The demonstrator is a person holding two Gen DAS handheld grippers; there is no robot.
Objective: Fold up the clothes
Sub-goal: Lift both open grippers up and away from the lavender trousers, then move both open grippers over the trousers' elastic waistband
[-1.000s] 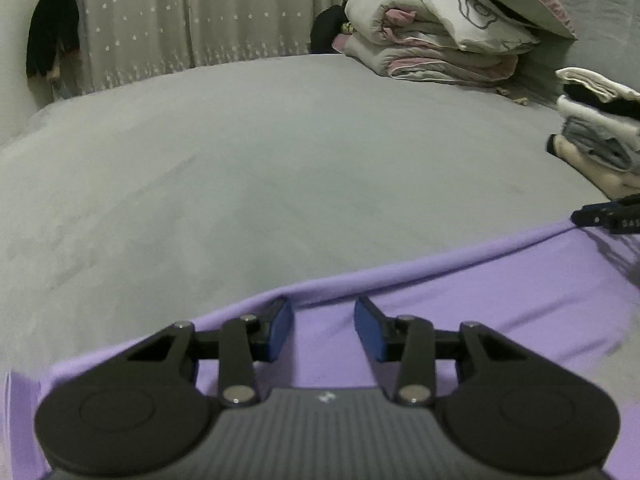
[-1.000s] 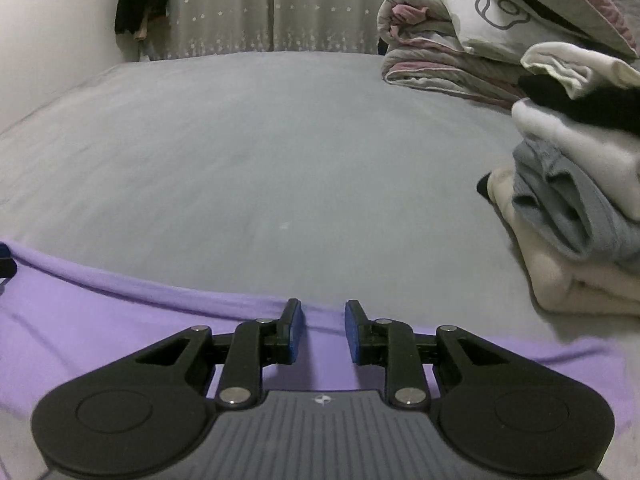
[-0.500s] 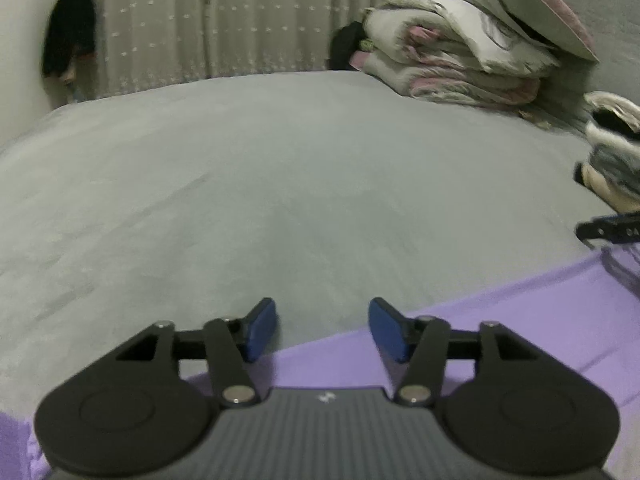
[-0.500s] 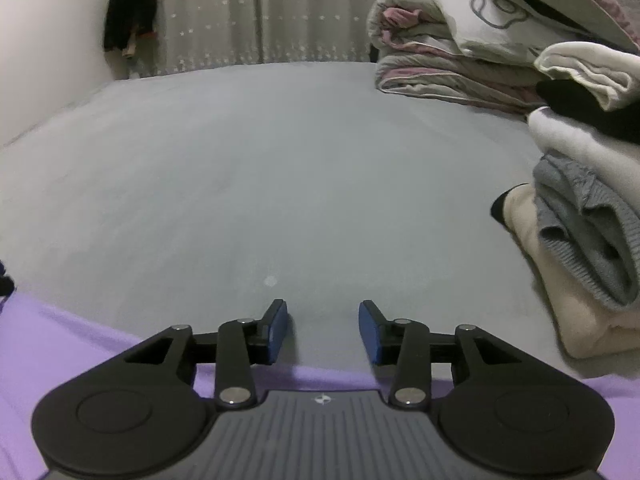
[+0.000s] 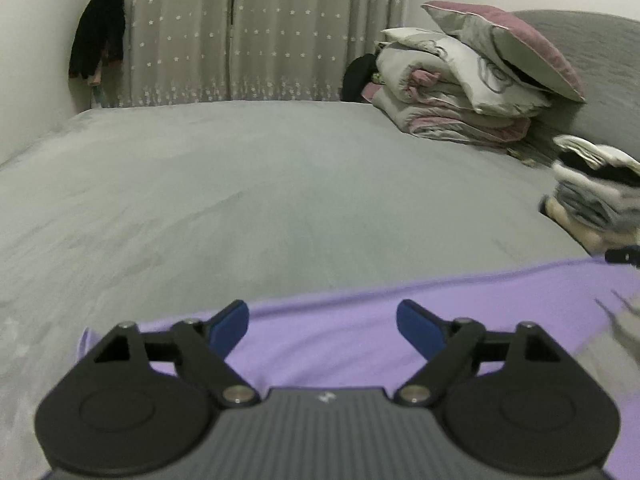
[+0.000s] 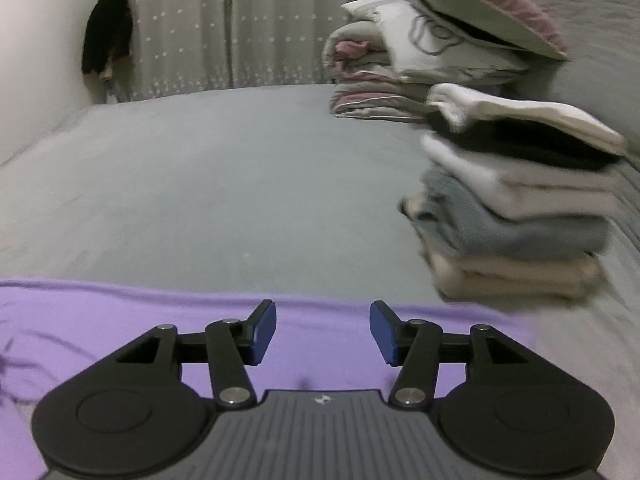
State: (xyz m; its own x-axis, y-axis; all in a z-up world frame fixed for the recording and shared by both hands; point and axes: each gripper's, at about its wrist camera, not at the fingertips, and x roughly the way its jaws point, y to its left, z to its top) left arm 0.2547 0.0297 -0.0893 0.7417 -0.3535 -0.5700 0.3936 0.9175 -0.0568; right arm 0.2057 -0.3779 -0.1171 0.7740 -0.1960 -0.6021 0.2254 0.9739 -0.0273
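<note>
A wide grey bed (image 5: 248,184) fills both views, its cover smooth and running far back to a star-dotted curtain (image 5: 256,32) that spans the far wall. On the far left a dark garment (image 5: 97,42) hangs in the corner. At the far right of the bed a folded quilt (image 5: 444,96) sits with a pink-edged pillow (image 5: 516,52) on top, against a grey headboard (image 5: 600,64). Nearer, on the right, stands a stack of folded clothes (image 6: 516,208): beige at the bottom, then grey, white, black and white, blurred in both views.

The purple garment (image 5: 360,328) lies flat across the near edge of the bed, its far hem running left to right just beyond both tools.

The left gripper (image 5: 322,326) has its blue pads wide apart over the purple cloth, holding nothing. The right gripper (image 6: 323,332) is likewise spread, empty, above the cloth's right part.

Half a second ago both sets of pads were closer together, and a second ago closer still; they have opened further. The purple hem, then at the pads, now lies slightly beyond them, and both views take in more of the curtain.
</note>
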